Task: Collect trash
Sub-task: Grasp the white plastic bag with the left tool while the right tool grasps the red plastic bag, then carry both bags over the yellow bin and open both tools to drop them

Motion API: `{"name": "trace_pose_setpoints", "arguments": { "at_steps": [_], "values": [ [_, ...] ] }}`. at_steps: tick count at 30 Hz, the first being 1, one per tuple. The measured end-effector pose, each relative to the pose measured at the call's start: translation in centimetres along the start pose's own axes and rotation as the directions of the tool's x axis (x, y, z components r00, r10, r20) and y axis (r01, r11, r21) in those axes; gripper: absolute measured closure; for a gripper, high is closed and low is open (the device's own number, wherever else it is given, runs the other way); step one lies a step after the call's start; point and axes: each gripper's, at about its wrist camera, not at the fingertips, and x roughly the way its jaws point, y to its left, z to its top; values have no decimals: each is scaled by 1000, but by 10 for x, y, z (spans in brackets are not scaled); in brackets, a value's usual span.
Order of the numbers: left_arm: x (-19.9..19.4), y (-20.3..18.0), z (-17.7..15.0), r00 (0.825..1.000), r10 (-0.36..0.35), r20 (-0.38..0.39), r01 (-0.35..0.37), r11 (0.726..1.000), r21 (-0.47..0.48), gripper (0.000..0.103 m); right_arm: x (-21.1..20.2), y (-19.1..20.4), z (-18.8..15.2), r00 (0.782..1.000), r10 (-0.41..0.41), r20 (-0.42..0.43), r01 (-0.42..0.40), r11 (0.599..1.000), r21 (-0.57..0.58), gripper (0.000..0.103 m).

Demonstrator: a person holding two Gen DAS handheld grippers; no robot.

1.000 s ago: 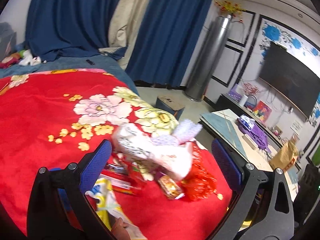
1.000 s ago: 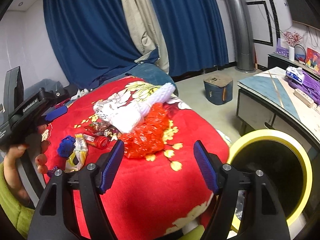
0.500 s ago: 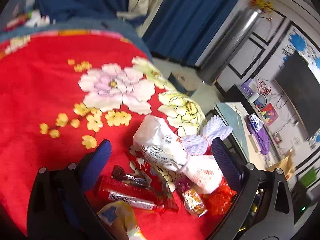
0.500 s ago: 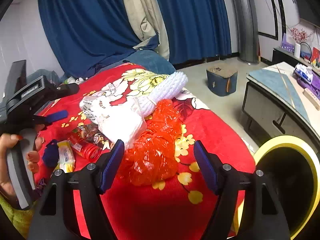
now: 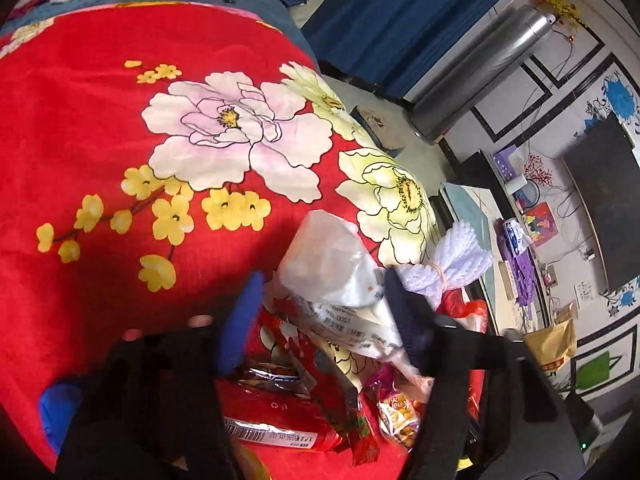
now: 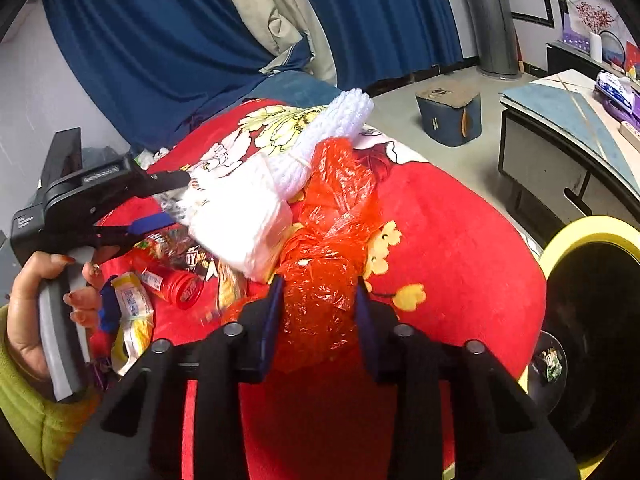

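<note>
Closing downward-tilted left gripper (image 5: 320, 304) around white bag (image 5: 336, 280), right gripper (image 6: 318, 306) around orange bag (image 6: 324, 280).

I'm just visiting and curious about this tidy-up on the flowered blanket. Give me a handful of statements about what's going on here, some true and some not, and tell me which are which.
1. The right gripper has a crumpled orange-red plastic bag between its closing jaws. True.
2. The left gripper is closing around a green glass bottle. False: a clear printed plastic bag lies between its jaws.
3. A bin with a yellow rim stands beside the red blanket. True.
4. The white foam netting is already inside the bin. False: it lies on the blanket with the other rubbish.
5. The curtains behind are bright yellow. False: the curtains are dark blue.
</note>
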Motion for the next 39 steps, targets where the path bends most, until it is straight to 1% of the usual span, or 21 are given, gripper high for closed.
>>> {"name": "trace_pose_setpoints", "arguments": {
  "at_steps": [2,3,4,8,13,19,26,29,34,39],
  "values": [
    [-3,-3,-2,1000,-1,9,1,1000,18,65,-6,-1,-2,1000,-1,11,1,1000,9,75],
    [-4,-5,-2,1000,-2,15,2,1000,27,70,-9,-1,-2,1000,-1,18,1,1000,16,75],
    [-6,-7,-4,1000,-5,23,4,999,37,72,-12,-3,-3,1000,1,25,-1,1000,23,76],
    [-13,-13,-8,999,-26,47,24,999,44,75,-23,-6,-5,998,6,55,-7,999,33,77],
    [-36,-27,-11,992,-53,114,43,995,88,75,-35,-9,-6,997,17,81,-20,999,35,77],
    [-70,-43,-16,975,-74,208,44,989,144,76,-51,-12,-8,993,31,115,-36,999,37,77],
    [-96,-59,-28,956,-88,280,32,980,197,76,-70,-15,-9,987,39,155,-45,998,33,77],
    [-104,-69,-37,946,-88,311,14,972,234,76,-80,-16,-9,983,37,179,-43,999,31,77],
    [-107,-83,-51,941,-89,327,-8,959,284,76,-96,-27,-8,976,22,216,-34,998,49,77],
    [-101,-92,-62,945,-109,310,7,950,313,76,-110,-44,-8,972,-6,235,-10,998,70,77]
  ]
}}
